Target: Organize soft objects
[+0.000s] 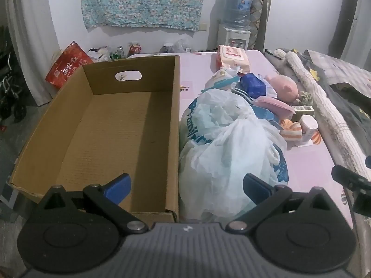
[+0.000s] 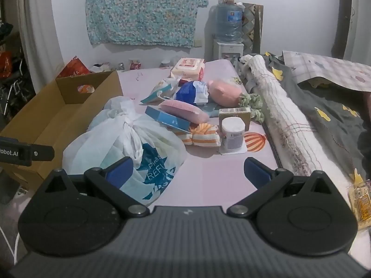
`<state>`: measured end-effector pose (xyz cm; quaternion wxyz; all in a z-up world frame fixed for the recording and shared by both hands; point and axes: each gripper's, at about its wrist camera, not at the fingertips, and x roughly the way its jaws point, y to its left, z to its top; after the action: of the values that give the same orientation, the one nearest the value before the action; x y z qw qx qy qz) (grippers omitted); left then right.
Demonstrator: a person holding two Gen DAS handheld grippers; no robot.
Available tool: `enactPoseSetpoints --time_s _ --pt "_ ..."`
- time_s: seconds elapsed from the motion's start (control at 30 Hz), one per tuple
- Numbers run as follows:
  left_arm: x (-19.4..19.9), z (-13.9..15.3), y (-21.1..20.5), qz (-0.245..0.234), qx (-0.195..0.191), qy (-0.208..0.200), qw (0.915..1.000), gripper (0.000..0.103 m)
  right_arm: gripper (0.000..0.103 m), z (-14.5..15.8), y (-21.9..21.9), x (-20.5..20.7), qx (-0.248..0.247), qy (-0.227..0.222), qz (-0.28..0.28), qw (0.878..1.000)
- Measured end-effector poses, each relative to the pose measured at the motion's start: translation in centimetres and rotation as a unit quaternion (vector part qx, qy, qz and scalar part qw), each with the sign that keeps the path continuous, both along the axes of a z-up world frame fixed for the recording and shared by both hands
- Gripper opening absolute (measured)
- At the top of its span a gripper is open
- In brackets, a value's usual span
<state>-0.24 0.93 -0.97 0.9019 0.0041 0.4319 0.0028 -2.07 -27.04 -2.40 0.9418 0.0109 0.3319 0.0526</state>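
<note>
An empty cardboard box (image 1: 111, 125) sits at the left on the pink sheet (image 2: 208, 176). Beside it lies a knotted white plastic bag (image 1: 229, 148) with blue print, also in the right wrist view as the white bag (image 2: 129, 139). Behind it lie a pink plush toy (image 2: 223, 92), a pink sponge (image 2: 185, 111), an orange-striped towel (image 2: 205, 135), a blue pack (image 2: 192, 91) and a wet-wipes pack (image 2: 189, 68). My left gripper (image 1: 185, 186) is open above the box's right wall and the bag. My right gripper (image 2: 187, 173) is open, its left finger over the bag.
A white tub (image 2: 232, 134), a small carton (image 2: 234, 113) and a blue box (image 2: 172, 119) lie among the soft things. A rolled blanket (image 2: 285, 118) and grey quilt (image 2: 324, 115) border the right side. A water dispenser (image 2: 228, 30) stands against the back wall.
</note>
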Motion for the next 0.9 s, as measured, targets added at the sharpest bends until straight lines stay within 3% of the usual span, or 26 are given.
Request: enactPoseSetpoints --time_s 0.9 --pt "-0.02 0.10 -0.10 0.001 0.001 0.002 1.0000 0.103 0.102 -0.33 0.12 -0.16 -0.002 0.002 0.001 1.000"
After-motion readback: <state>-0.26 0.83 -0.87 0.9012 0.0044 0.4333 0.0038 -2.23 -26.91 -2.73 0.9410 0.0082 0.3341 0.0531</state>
